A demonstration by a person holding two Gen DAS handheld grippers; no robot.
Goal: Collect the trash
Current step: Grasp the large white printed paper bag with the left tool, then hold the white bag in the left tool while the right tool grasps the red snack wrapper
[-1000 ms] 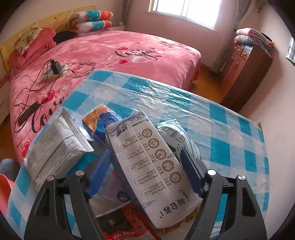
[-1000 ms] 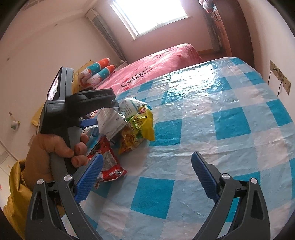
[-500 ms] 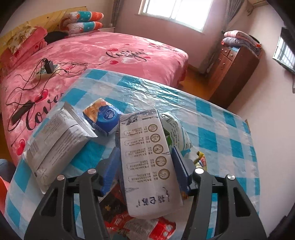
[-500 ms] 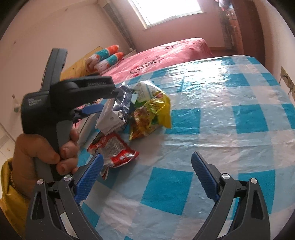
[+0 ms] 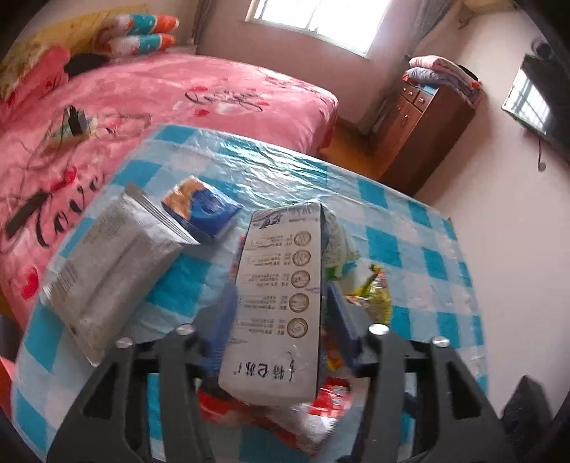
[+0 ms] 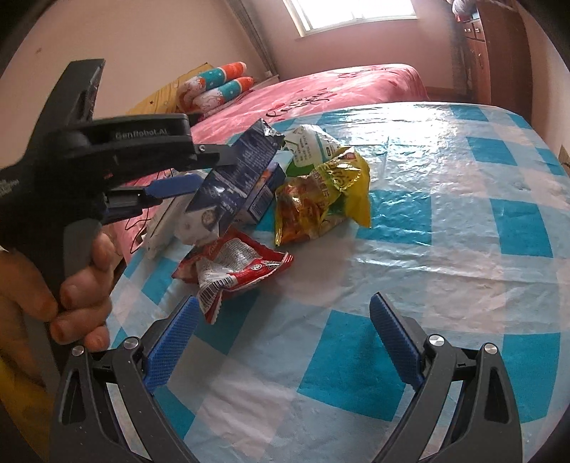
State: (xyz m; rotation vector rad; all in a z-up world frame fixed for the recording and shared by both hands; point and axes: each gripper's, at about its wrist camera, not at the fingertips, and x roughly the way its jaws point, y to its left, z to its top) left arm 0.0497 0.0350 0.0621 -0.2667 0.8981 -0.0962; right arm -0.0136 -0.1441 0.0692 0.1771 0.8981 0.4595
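left gripper (image 5: pixel 281 313): is gripping the milk carton (image 5: pixel 281 285) between its fingers, above the table (image 5: pixel 409 228)
right gripper (image 6: pixel 281 342): is staying wide, holding nothing

light: daylight from window (image 5: pixel 313 21), overexposed
glare: white sheen on plastic-covered surface (image 6: pixel 445 149)
blur: left wrist view soft, red wrapper (image 5: pixel 285 409) smeared; right wrist view sharper
distortion: fisheye bend, black vignette corners
shadows: soft, faint

pink walls, bright window (image 5: pixel 313 17), pink-covered bed (image 5: pixel 160 103), brown wooden cabinet (image 5: pixel 424 121), blue-checked table (image 6: pixel 463 228)
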